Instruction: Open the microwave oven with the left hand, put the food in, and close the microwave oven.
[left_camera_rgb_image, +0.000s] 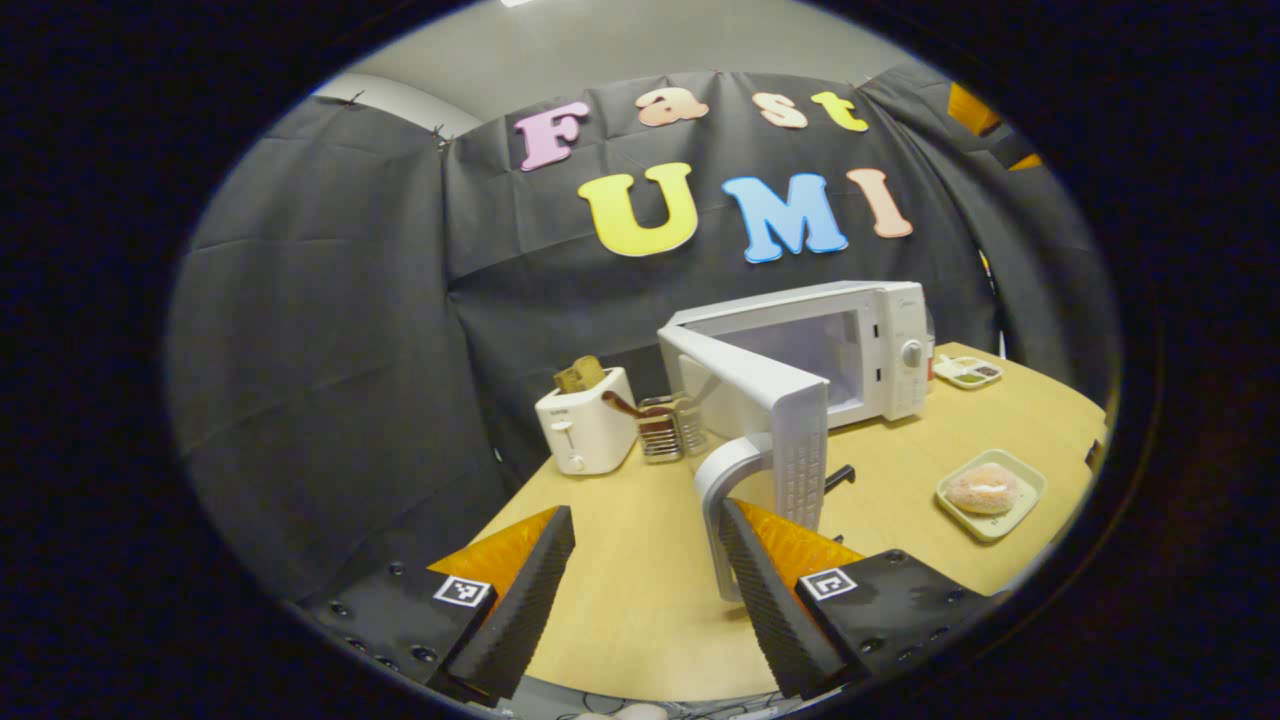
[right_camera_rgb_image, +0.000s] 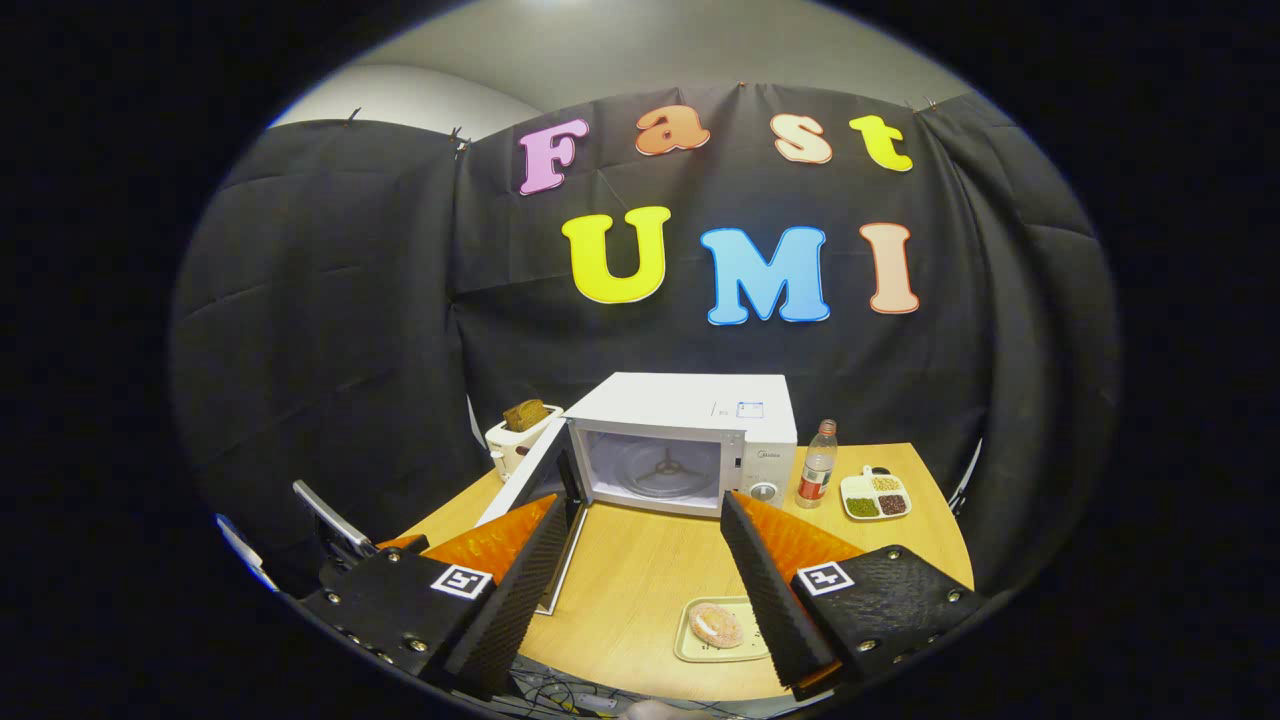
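Standing with its door (left_camera_rgb_image: 770, 400) swung wide, the microwave oven (right_camera_rgb_image: 690, 440) shows that the first step of the task is done; its cavity, with the turntable hub visible in the right gripper view, is seen bare of food. The door handle (left_camera_rgb_image: 722, 500) is seen in the left gripper view lying between the spread fingers of the left tool (left_camera_rgb_image: 645, 560), close against the inner face of one finger; whether it is touched cannot be told, and it is not pinched.

The food (right_camera_rgb_image: 716, 624), a round bun-like piece, lies on a small pale tray (right_camera_rgb_image: 690, 648) on the surface (right_camera_rgb_image: 640, 580), in front of the oven and near the front edge. It has not been picked up. The right tool (right_camera_rgb_image: 640, 555) is held spread above the surface, with the tray low between its fingers and nothing gripped. Carrying the food into the cavity and closing the door are judged to be left.

Around the oven, a toaster (left_camera_rgb_image: 585, 430) with a slice in it and a metal rack (left_camera_rgb_image: 668, 425) are seen beside the open door, on its hinge side. A bottle (right_camera_rgb_image: 817, 465) and a divided dish (right_camera_rgb_image: 875, 496) of small items stand on the oven's other side. The stretch of surface between tray and cavity is seen free; only the open door, reaching out over the surface, is judged a thing to be steered around.
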